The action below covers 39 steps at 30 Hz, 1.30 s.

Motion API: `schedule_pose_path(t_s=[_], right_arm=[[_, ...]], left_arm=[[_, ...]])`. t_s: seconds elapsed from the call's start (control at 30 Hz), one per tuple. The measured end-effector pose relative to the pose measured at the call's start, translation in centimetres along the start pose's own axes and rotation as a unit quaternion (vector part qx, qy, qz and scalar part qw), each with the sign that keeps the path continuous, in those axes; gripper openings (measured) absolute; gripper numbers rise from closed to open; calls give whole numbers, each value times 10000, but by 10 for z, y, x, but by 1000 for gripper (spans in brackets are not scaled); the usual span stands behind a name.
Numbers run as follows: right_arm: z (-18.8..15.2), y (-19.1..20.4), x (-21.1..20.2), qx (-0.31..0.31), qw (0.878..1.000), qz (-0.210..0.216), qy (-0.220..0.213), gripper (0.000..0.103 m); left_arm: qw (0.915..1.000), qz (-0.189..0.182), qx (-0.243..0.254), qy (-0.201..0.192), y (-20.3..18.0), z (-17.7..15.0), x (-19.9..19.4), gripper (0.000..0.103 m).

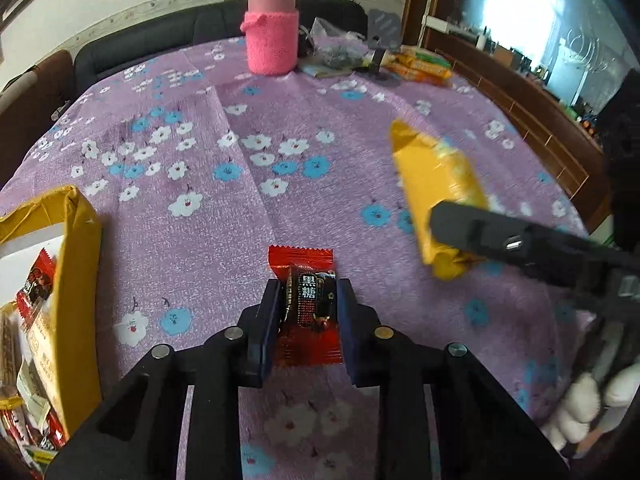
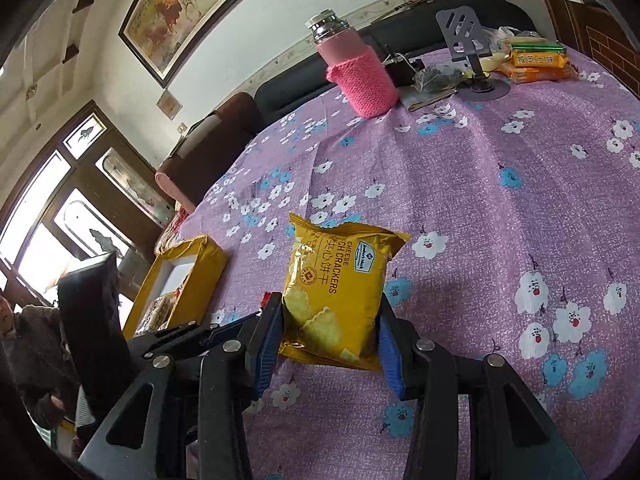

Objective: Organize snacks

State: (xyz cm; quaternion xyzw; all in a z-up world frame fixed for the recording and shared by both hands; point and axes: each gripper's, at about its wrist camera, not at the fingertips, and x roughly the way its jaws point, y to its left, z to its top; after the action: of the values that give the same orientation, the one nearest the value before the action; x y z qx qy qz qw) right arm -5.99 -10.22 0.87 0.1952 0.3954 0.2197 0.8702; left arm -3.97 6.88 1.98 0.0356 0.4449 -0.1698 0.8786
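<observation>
Gripping a red candy [image 1: 306, 300] just above the tablecloth [image 1: 240, 200], the left gripper [image 1: 308, 300] is clenched on it. Right gripper [image 2: 330, 320] clamps a yellow cracker pack [image 2: 336, 284] aloft; box [image 1: 76, 280] sits left.

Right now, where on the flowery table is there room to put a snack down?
The widest bare cloth lies mid-table, between the pink bottle at the far edge, the yellow box and the cracker packet. It is crowded at the far edge, around the phone stand and orange packets.
</observation>
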Motion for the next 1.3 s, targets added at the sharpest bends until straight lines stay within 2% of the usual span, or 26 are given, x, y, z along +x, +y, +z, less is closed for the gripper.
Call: schedule_pose_path(t_s=[0.17,0.27,0.37,0.53,0.63,0.8,0.97,1.07,1.13,1.17,1.23,1.3], right_arm=[[-2,6,0,-80,10000,45,2,45],[-5,8,0,-121,9999,78,2,45],[-8,20,0,-292,9996,39,-45,45],[-14,64,3,-707,9974,81,78,44],[-20,99,10,-872,9953,333,242,44],[-34,174,40,-1454,9858,542,649,44],[-49,237,80,-1974,9737,526,1009,44],[-59,265,110,-2257,9662,317,1204,44],[-63,274,128,-2398,9612,240,1344,45],[-64,280,137,-2478,9591,196,1351,47],[-62,281,137,-2495,9610,82,1192,48],[-57,277,127,-2391,9648,207,1072,48]], left_arm=[[9981,-254,-432,-366,13,-4,-38,24],[9940,-298,-805,-680,37,-15,-78,24],[9874,-66,-1228,-1000,71,-37,-119,25],[9733,468,-1918,-1172,136,-82,-161,25],[9643,779,-2259,-1144,168,-108,-170,25],[9580,589,-2631,-979,190,-145,-162,25],[9539,457,-2797,-987,196,-156,-157,25],[9544,383,-2785,-1006,195,-157,-161,30],[9546,477,-2749,-1042,194,-157,-166,46],[9553,571,-2707,-1047,193,-157,-167,50],[9555,726,-2641,-1095,192,-156,-171,52],[9553,919,-2544,-1196,188,-153,-177,53]])
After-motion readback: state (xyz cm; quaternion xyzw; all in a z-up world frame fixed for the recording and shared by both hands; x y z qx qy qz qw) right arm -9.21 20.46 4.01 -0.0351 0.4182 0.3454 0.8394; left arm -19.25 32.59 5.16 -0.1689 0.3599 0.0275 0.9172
